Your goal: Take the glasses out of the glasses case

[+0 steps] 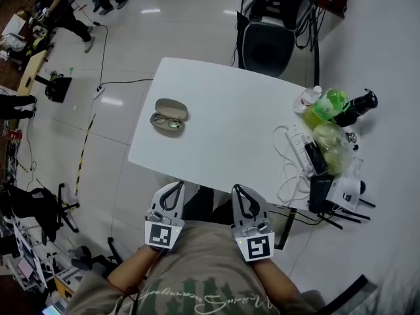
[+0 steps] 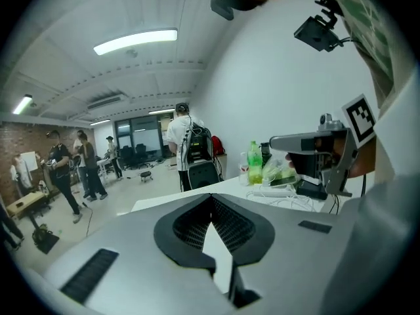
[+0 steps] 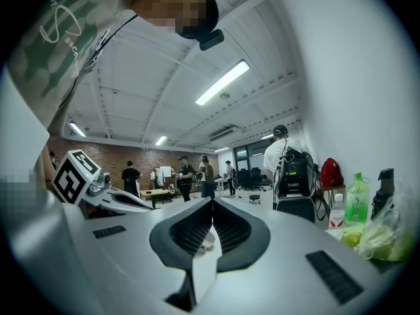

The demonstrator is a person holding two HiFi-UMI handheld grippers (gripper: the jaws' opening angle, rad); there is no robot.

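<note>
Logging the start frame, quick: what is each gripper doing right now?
Left gripper: closed, fingers together, holding nothing.
Right gripper: closed, fingers together, holding nothing.

The room is bright. Long ceiling lamps give the light, and I see their shiny white spots on the floor. Both gripper views bend round at the edges, with dark, blurry corners.
</note>
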